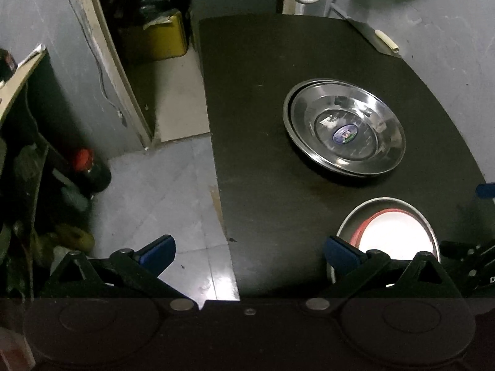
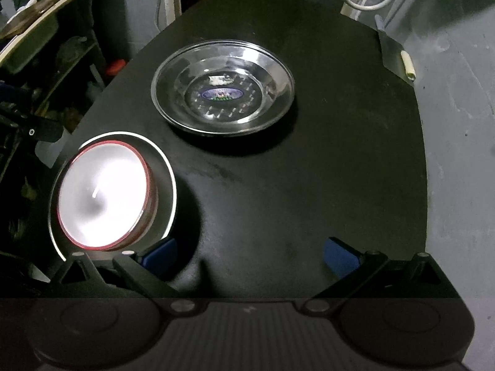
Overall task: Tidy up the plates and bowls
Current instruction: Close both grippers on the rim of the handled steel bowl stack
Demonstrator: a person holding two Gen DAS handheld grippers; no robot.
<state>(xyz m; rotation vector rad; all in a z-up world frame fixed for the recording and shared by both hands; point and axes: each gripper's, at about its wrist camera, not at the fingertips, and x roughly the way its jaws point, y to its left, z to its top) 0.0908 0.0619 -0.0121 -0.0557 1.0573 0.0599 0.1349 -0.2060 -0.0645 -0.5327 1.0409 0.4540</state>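
Steel plates (image 2: 222,88) well ahead of right claw (image 2: 250,255), red-rimmed bowl (image 2: 103,196) by its left finger, both claws wide open, empty

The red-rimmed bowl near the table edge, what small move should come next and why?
Probably bring the right gripper left toward the red-rimmed bowl. Its jaws stand open and hold nothing, and the bowl sits inside a steel plate, apart from the stacked steel plates on the black table.

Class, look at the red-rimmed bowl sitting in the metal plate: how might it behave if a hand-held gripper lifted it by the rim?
The red-rimmed bowl looks rigid, so it probably won't flex. Its glossy inside suggests a slippery grip. It rests loosely in the metal plate, so it may slide or tip when nudged.
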